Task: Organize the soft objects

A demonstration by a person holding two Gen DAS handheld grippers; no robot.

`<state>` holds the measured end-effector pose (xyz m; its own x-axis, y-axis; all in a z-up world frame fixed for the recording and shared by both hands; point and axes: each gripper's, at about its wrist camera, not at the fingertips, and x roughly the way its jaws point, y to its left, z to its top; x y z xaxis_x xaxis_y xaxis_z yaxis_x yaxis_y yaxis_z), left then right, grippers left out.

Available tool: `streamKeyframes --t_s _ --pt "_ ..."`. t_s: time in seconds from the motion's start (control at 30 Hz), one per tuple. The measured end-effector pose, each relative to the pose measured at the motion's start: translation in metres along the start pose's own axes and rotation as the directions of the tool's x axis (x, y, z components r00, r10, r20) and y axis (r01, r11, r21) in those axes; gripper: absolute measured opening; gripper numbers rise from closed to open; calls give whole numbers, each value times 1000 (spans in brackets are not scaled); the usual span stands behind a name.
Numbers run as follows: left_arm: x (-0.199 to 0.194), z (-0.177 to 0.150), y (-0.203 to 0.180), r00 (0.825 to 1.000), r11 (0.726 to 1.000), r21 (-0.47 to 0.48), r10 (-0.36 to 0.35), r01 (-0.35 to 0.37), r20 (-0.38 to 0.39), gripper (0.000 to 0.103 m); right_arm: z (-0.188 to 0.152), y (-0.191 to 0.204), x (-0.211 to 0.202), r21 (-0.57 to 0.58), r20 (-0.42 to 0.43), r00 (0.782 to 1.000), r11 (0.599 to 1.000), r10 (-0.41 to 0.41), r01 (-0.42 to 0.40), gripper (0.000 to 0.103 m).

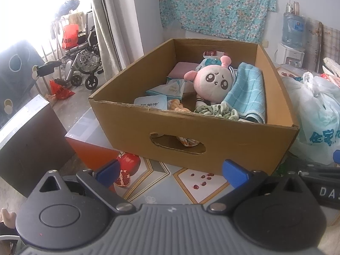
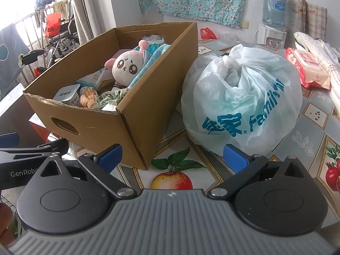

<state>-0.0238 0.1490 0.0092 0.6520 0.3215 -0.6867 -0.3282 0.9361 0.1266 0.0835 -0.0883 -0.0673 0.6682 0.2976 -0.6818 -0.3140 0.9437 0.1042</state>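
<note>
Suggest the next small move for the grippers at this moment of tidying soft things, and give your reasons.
Probably the right gripper should move forward toward the knotted plastic bag. Both grippers are open and hold nothing. The cardboard box already holds the plush toy and the blue towel, while the bag sits outside it, beside its right wall. Whether the bag belongs in the box is uncertain.

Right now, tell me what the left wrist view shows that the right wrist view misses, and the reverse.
Only the left wrist view shows the pink pad deep in the box and the pomegranate print on the tablecloth. Only the right wrist view shows the red wipes pack and the apple print. Both show the cardboard box, pink plush, blue towel and tied plastic bag.
</note>
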Motion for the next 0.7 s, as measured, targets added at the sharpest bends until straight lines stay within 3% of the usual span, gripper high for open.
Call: streamKeyframes --t_s 0.7 --pt "-2 0 2 1000 1000 -8 5 -5 2 103 0 3 -2 -6 4 1000 1000 4 -4 102"
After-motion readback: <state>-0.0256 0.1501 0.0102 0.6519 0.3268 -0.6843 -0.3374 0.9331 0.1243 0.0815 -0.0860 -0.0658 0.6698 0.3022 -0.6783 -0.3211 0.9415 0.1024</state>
